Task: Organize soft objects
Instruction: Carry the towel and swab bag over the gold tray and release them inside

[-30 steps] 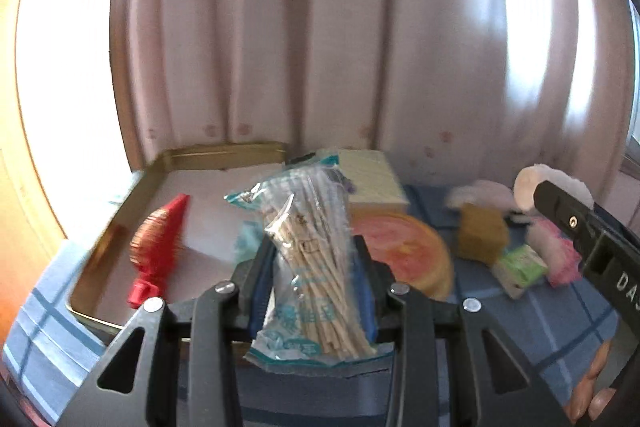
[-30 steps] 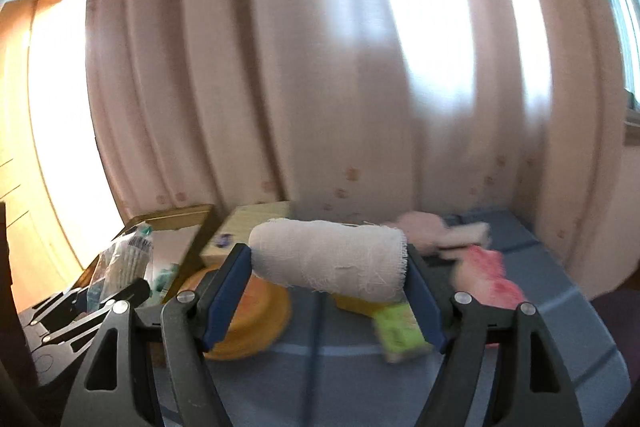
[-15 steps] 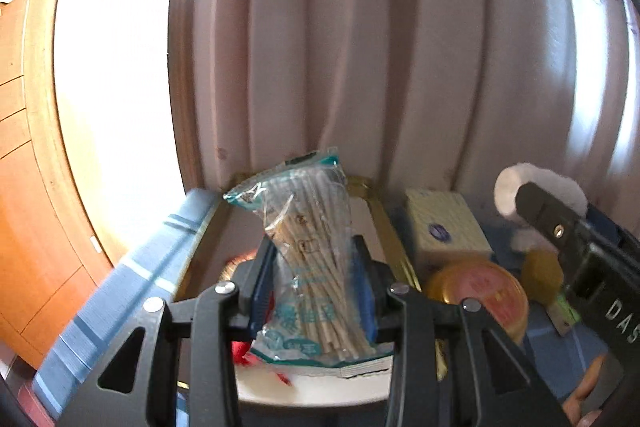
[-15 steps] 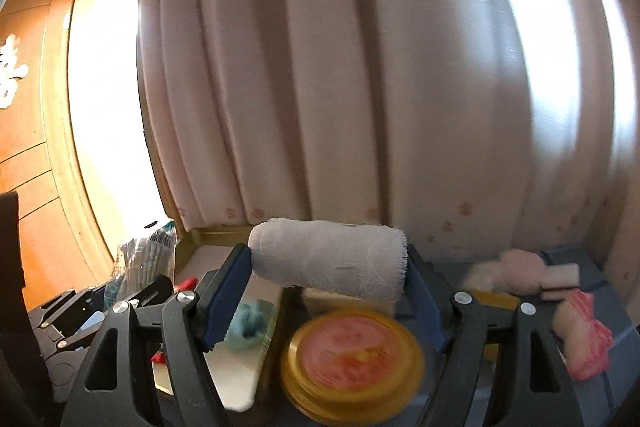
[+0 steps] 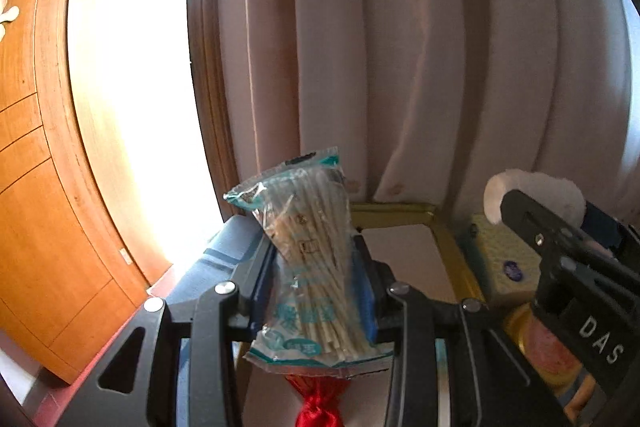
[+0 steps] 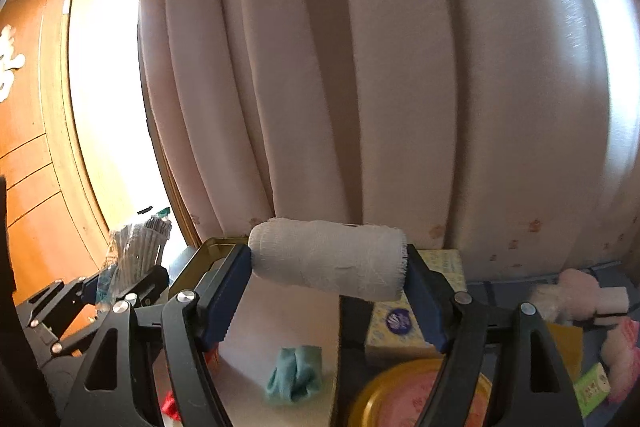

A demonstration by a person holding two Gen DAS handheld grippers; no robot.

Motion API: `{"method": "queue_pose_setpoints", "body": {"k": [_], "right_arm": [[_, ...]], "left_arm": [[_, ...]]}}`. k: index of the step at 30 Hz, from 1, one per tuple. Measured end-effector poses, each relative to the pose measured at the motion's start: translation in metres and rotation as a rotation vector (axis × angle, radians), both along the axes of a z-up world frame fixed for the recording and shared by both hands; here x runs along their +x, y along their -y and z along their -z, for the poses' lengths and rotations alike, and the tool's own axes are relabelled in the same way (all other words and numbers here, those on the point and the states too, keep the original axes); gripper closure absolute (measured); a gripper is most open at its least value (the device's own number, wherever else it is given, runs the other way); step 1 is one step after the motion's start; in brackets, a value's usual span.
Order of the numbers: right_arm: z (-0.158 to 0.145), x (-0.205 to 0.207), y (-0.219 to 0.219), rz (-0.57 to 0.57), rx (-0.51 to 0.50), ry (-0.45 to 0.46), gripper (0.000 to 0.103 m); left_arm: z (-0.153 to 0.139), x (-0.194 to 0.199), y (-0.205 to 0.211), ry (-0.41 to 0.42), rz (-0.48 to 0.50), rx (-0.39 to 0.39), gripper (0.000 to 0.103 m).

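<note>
The gold-rimmed tray (image 6: pixel 208 247) with its white floor sits on the blue surface (image 6: pixel 500 287) in front of the curtain (image 6: pixel 360 67), and in it lie a small teal cloth (image 6: pixel 294 373) and a red satin item (image 5: pixel 318 413), the latter seen only in part. The left tongs (image 5: pixel 316 281) are closed narrowly on an upright clear packet of cotton swabs (image 5: pixel 308 247) held above the tray's near end. The right tongs (image 6: pixel 326 301) stand wide, clamping a white gauze roll (image 6: pixel 326 257) crosswise by its ends over the tray, with a tissue box (image 6: pixel 400 323) and a round yellow tin (image 6: pixel 404 403) just outside the tray's right rim.
</note>
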State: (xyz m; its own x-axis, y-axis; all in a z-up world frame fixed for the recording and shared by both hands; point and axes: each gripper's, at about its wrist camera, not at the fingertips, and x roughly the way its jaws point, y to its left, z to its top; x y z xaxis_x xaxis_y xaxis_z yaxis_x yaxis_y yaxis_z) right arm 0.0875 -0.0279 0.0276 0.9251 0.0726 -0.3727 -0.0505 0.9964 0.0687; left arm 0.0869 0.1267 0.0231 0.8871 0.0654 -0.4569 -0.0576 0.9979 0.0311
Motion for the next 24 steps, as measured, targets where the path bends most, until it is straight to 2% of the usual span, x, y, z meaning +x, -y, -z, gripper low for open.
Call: {"method": "queue_pose_setpoints", "body": {"k": [10, 21, 24], "right_arm": [[0.009, 0.051, -0.006, -0.014, 0.024, -0.133, 0.027], [0.033, 0.096, -0.002, -0.039, 0.121, -0.311, 0.027], [0.039, 0.102, -0.003, -0.075, 0.157, -0.324, 0.025]], "left_arm": [[0.008, 0.040, -0.003, -0.094, -0.029, 0.021, 0.068], [0.027, 0.072, -0.014, -0.197, -0.048, 0.024, 0.068], [0.030, 0.073, -0.014, -0.204, -0.049, 0.022, 0.062]]}}
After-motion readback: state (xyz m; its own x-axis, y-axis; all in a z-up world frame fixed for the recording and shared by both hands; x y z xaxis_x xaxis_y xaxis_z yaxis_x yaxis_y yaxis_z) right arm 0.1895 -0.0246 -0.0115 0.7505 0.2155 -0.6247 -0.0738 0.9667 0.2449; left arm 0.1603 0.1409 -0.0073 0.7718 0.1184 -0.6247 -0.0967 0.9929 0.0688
